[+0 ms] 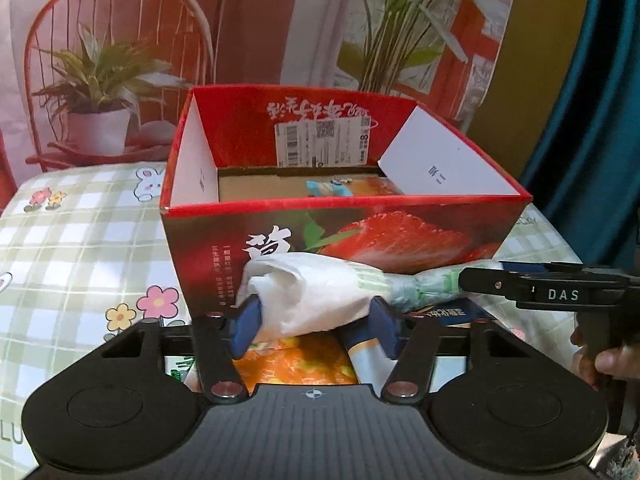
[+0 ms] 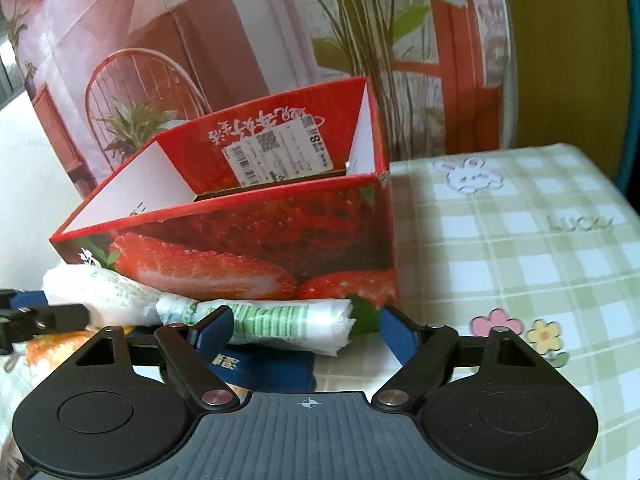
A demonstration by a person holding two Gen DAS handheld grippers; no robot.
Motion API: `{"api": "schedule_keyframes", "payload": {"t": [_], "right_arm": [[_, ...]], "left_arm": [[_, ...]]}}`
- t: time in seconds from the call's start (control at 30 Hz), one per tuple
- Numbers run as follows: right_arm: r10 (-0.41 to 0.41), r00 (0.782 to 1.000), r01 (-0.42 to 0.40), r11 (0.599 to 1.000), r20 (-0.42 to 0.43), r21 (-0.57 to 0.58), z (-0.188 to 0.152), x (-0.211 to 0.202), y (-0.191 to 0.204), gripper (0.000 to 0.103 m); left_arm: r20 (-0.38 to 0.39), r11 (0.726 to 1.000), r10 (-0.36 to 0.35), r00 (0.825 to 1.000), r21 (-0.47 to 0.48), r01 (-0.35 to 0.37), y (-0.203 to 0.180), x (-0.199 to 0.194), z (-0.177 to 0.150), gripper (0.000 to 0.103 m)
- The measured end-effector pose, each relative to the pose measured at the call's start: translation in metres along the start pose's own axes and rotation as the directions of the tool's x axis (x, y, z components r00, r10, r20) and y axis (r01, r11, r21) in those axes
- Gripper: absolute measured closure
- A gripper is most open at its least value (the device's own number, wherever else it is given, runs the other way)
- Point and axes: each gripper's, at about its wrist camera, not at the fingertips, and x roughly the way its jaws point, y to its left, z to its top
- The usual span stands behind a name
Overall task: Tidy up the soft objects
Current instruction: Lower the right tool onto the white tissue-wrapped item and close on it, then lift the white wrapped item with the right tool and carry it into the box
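Observation:
A rolled white plastic bag with green print (image 1: 320, 292) lies in front of a red strawberry box (image 1: 336, 240). My left gripper (image 1: 316, 320) is shut on its white left end. My right gripper (image 2: 304, 332) is open, its jaws standing around the bag's other end (image 2: 288, 320); in the left wrist view it reaches in from the right (image 1: 520, 284). The box (image 2: 248, 248) is open at the top, and a small blue and orange item (image 1: 348, 188) lies inside.
An orange packet (image 1: 296, 364) and a dark blue packet (image 1: 448, 316) lie under the bag on the green checked tablecloth (image 2: 520, 248). A printed backdrop with plants and a chair hangs behind the box.

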Motion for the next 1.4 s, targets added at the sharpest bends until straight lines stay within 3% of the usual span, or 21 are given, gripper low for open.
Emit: {"api": "schedule_keyframes", "payload": {"t": [0.17,0.23,0.3,0.33,0.53,1.4], "right_arm": [[0.017,1.000,-0.016,1.000,0.005,-0.020,0.000,0.002,0.006,0.038],[0.012,1.000,-0.012,1.000,0.018,-0.017,0.000,-0.002,0.006,0.048],[0.006,1.000,-0.006,1.000,0.030,-0.004,0.000,-0.006,0.004,0.054],[0.009,0.999,-0.009,1.000,0.035,0.003,-0.001,-0.008,0.002,0.063],[0.024,0.997,-0.025,1.000,0.070,0.004,-0.005,-0.024,0.005,0.072],[0.113,0.983,-0.104,0.992,0.146,-0.068,0.000,-0.055,0.029,0.091]], "left_arm": [[0.009,0.996,-0.030,0.999,-0.086,0.031,0.015,0.000,-0.004,0.061],[0.010,0.994,-0.025,1.000,-0.107,0.026,0.021,-0.002,-0.006,0.071],[0.013,0.992,-0.023,1.000,-0.125,0.025,0.024,-0.003,-0.009,0.071],[0.014,0.991,-0.026,1.000,-0.131,0.027,0.026,-0.004,-0.010,0.071],[0.028,0.989,-0.013,1.000,-0.150,0.017,0.031,-0.009,-0.019,0.074],[0.107,0.985,0.014,0.994,-0.172,0.005,0.036,-0.033,-0.026,0.085]]}}
